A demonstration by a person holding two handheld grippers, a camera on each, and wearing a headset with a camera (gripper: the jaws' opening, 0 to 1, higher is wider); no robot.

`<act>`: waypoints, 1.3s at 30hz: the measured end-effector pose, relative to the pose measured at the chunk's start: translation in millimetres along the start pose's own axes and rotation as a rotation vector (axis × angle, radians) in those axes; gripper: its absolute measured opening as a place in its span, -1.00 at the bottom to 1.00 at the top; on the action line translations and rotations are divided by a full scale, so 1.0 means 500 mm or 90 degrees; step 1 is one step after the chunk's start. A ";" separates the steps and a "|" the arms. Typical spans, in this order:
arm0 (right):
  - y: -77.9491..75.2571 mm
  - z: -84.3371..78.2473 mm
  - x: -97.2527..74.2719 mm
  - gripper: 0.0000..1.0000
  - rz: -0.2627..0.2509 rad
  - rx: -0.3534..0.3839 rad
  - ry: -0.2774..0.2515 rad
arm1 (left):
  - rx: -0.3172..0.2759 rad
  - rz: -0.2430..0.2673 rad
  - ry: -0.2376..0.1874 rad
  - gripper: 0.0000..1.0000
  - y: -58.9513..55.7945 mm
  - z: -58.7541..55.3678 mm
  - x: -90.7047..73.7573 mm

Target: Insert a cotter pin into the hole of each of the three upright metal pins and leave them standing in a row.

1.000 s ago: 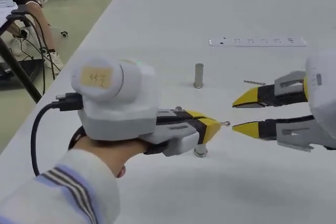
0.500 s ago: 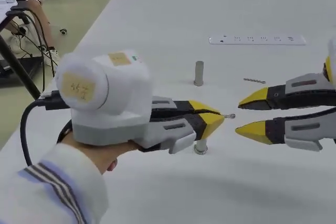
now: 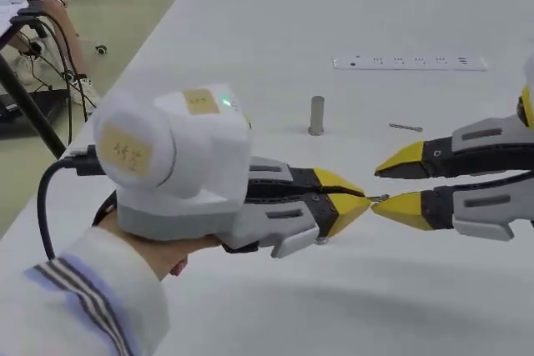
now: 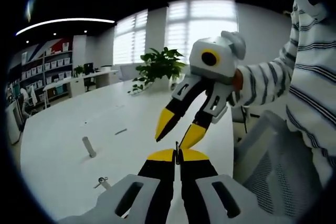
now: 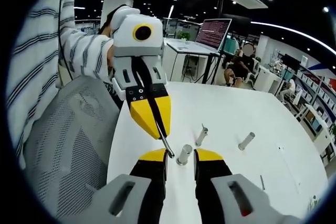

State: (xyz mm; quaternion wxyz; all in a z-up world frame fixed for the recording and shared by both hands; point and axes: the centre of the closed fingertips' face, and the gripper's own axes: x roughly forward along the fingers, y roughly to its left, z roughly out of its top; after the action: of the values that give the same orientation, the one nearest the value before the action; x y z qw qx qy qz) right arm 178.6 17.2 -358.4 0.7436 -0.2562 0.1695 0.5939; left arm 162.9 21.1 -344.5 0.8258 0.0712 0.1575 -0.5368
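Observation:
My left gripper [image 3: 357, 198] is shut on a thin cotter pin [image 3: 376, 198] that pokes out past its yellow tips. The right gripper [image 3: 382, 188] faces it from the right, open, with the cotter pin's tip between its fingers, close to the lower one. In the right gripper view the cotter pin [image 5: 164, 143] slants down beside my open right gripper [image 5: 181, 157]. Three metal pins stand beyond: the nearest [image 5: 184, 154], one with a cotter pin through it [image 5: 201, 135], one further off [image 5: 245, 141]. In the head view one upright pin [image 3: 317, 115] stands behind the grippers.
A loose cotter pin [image 3: 405, 127] lies on the white table right of the upright pin. A white power strip [image 3: 409, 62] lies further back. The table's left edge [image 3: 125, 64] drops to the floor, where a stand and cables are.
The left gripper has moved right and slightly down with the cotter pin. The gap to the right gripper has closed, and the pin's tip now reaches between the right gripper's fingers.

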 end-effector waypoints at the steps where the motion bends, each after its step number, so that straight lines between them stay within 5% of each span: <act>1: 0.000 -0.001 0.000 -0.71 0.002 -0.001 0.001 | 0.002 -0.001 0.002 -1.00 0.000 0.000 0.000; 12: 0.033 0.002 0.005 -1.00 0.043 -0.025 0.007 | 0.062 -0.012 0.038 -1.00 -0.003 -0.007 -0.002; 17: 0.039 -0.001 0.008 -1.00 0.053 -0.030 0.012 | 0.123 -0.023 0.061 -1.00 -0.008 -0.019 -0.005; 32: 0.062 -0.005 0.015 -1.00 0.078 -0.040 0.021 | 0.127 -0.024 0.099 -0.97 0.000 -0.044 -0.005; 39: 0.054 -0.009 0.020 -1.00 0.073 -0.030 0.021 | 0.112 0.002 0.132 -0.75 0.018 -0.070 -0.008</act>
State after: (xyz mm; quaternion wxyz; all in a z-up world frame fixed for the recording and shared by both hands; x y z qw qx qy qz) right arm 154.9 26.8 -372.5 0.6993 -0.2730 0.1821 0.6350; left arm 163.2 38.1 -376.6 0.7968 0.1983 0.1942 -0.5368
